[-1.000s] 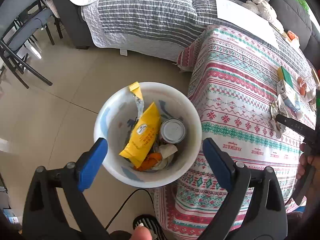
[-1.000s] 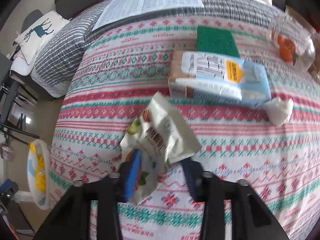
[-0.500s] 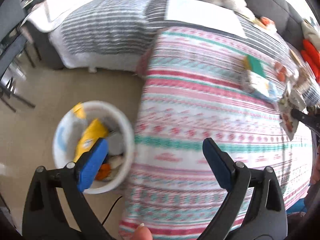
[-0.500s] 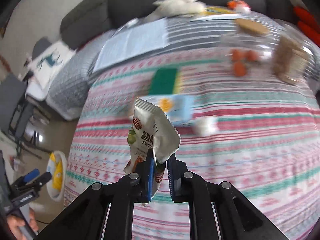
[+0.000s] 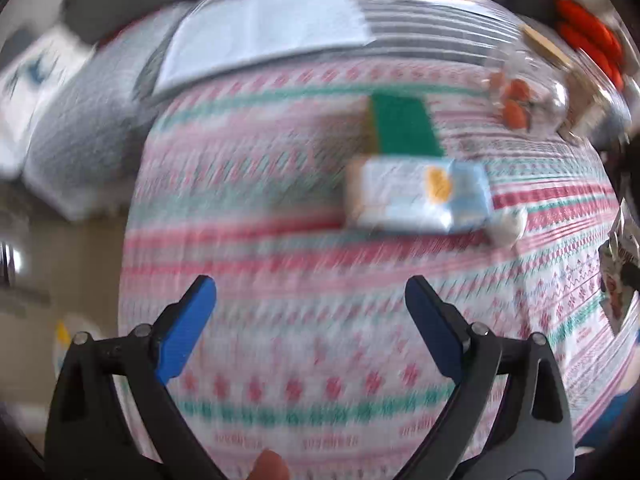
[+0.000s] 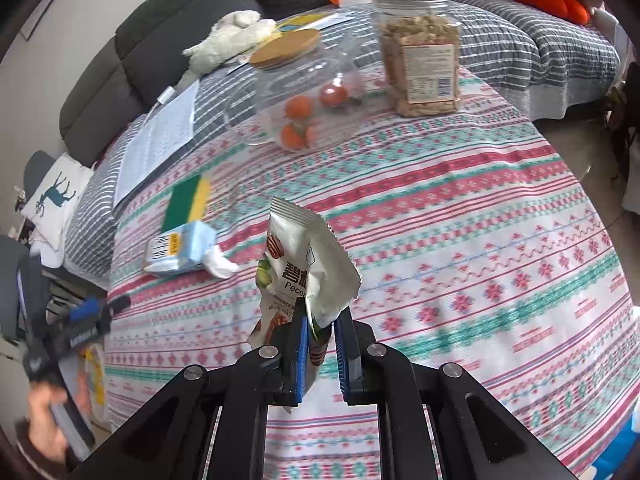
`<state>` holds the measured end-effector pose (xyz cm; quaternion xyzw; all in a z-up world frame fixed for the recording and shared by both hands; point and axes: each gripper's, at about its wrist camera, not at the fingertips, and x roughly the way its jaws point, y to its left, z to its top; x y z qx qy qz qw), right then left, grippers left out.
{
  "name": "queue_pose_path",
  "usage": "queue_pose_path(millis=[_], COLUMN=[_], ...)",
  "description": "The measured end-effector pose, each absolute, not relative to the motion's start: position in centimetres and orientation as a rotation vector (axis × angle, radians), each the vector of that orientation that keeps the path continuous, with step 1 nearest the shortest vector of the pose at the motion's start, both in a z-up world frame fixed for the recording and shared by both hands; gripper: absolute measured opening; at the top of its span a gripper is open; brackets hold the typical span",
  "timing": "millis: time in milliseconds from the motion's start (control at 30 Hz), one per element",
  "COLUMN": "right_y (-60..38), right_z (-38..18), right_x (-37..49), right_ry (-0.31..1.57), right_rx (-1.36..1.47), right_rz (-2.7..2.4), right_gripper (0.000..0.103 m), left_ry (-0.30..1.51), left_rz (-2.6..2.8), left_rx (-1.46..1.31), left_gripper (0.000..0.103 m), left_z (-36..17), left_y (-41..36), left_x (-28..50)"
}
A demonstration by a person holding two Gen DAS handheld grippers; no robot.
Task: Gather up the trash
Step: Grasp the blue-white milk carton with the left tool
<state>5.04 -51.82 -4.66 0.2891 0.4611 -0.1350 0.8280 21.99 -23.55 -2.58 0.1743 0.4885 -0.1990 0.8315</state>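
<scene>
Right gripper (image 6: pixel 320 336) is clamped tight on the empty snack wrapper (image 6: pixel 304 264), held above the patterned tablecloth (image 6: pixel 460 240). Left gripper (image 5: pixel 310 296) is spread wide, holding nothing.

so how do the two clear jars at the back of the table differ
The round jar has a wooden lid and holds only a few orange-red fruits; the square jar has a clear lid, carries a printed label and is packed nearly full with pale snacks. Both are transparent and stand on the patterned tablecloth.
</scene>
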Motion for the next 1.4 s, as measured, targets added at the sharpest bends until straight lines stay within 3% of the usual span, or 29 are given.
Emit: queue_pose_path(millis=[133,367,833,1400], right_y=[-53.1,-53.9,-53.9,-54.6], right_z=[-5.3,-6.3,-6.5,-7.0], right_x=[5.2,6.1,6.8,6.4], right_ry=[0.985,1.003,1.008,1.027], right_rx=[0.629,0.646,0.663,0.655], right_rz=[-0.278,-0.274,-0.262,-0.298], right_gripper=[0.013,0.013,0.013,0.013], left_ry=[0.971,1.023,1.050,1.073], left_rz=[-0.554,-0.693,-0.908,-0.896], left_rx=[0.379,0.449,0.659,0.783], left_gripper=[0.095,0.095,0.094,0.092], left_z=[-1.9,-4.4,-5.0,-7.5], left_y=[-26.6,-30.5,-30.6,-33.5], left_x=[24.4,26.9,20.8,22.1])
